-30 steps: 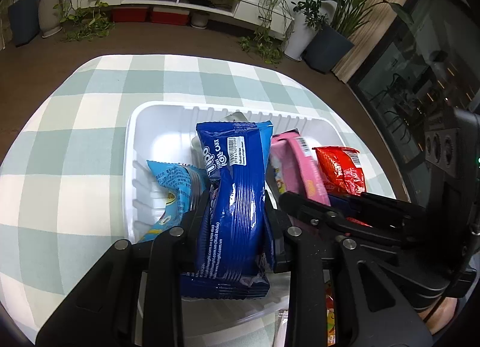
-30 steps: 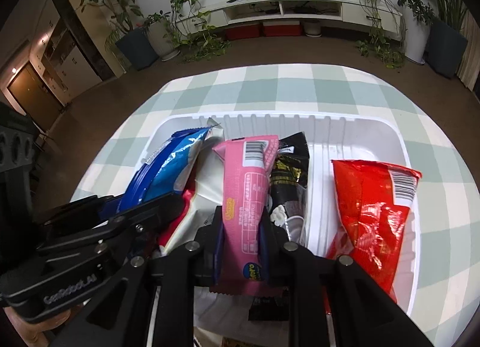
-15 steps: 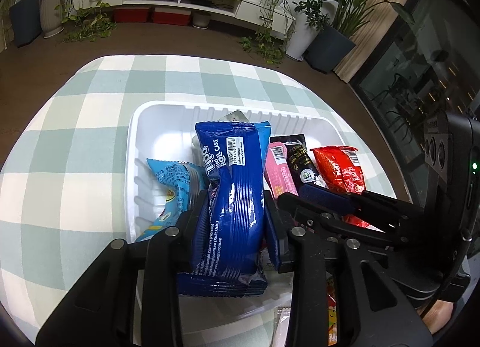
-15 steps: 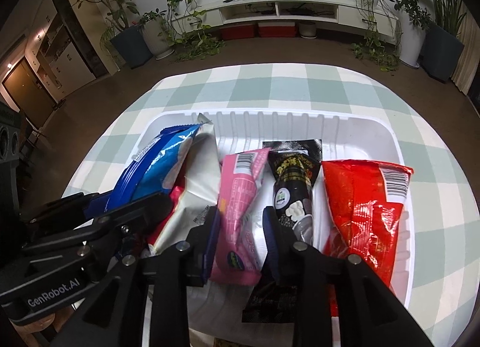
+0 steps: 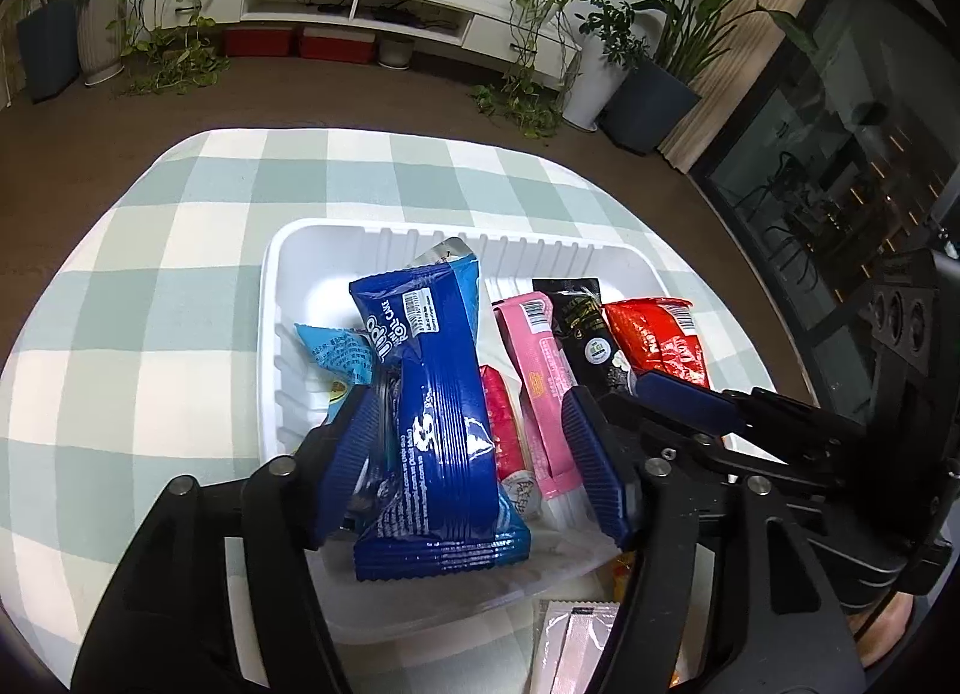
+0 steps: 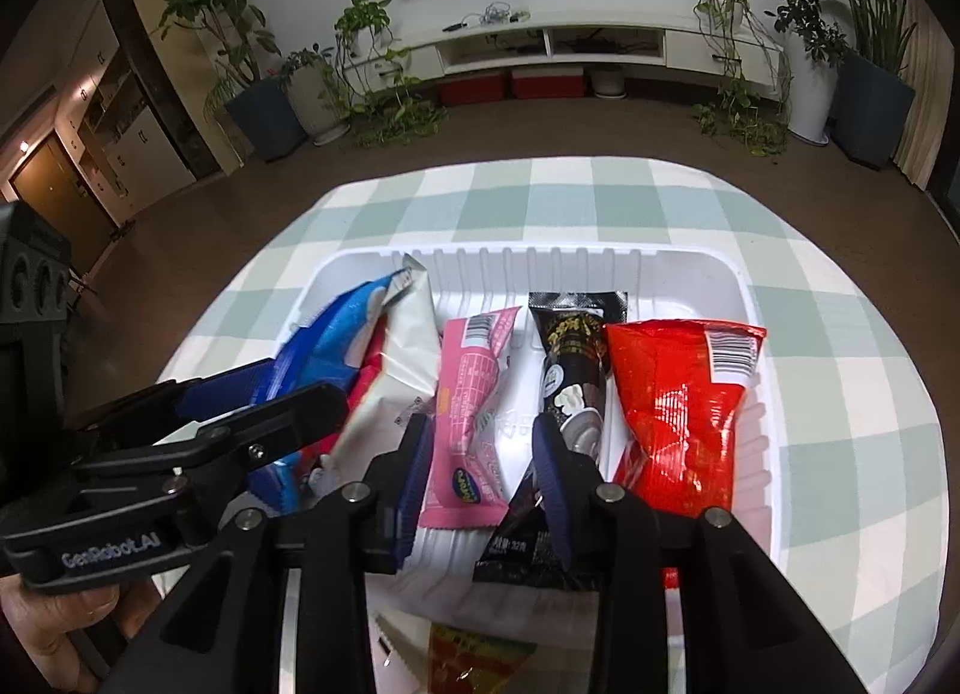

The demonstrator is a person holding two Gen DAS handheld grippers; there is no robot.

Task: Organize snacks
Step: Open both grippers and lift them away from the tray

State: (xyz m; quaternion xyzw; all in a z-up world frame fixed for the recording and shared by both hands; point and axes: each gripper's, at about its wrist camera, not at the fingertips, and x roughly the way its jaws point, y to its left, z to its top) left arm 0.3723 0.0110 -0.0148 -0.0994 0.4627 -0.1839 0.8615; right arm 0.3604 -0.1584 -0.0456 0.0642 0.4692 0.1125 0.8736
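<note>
- Left wrist view: the left gripper [image 5: 474, 472] has its fingers [image 5: 351, 454] spreading apart, and the blue pack [image 5: 429, 424] stands between them inside the white tray [image 5: 282, 274]. The left-hand finger sits close against the pack's edge; the right-hand finger [image 5: 591, 460] stands clear of it, with a red-and-white pack [image 5: 504, 430] and the pink pack [image 5: 537, 376] in the gap. So the grip is released, not grasping.
- Beyond the right-hand finger lie the black pack [image 5: 585, 328] and the red pack [image 5: 657, 334]; left of the left-hand finger a light-blue pack [image 5: 336, 352] rests by the tray wall. The tray sits on the checked table [image 5: 150, 274].
- Right wrist view: the right gripper [image 6: 483, 472] is also letting go, its fingers widening. The pink pack [image 6: 474, 412] lies between them, nearer the left-hand finger [image 6: 414, 478], with no clear pressing; the black pack [image 6: 570, 370] runs under the right-hand finger [image 6: 552, 472]. The red pack [image 6: 684, 412] lies just right of that finger.
- Step in hand, as I judge it: both packs have been set in the row in the tray and are being released.
- Next move likely calls for drawing each gripper back without dragging its pack, then turning to the loose packs near the tray's front edge [image 6: 474, 658].
</note>
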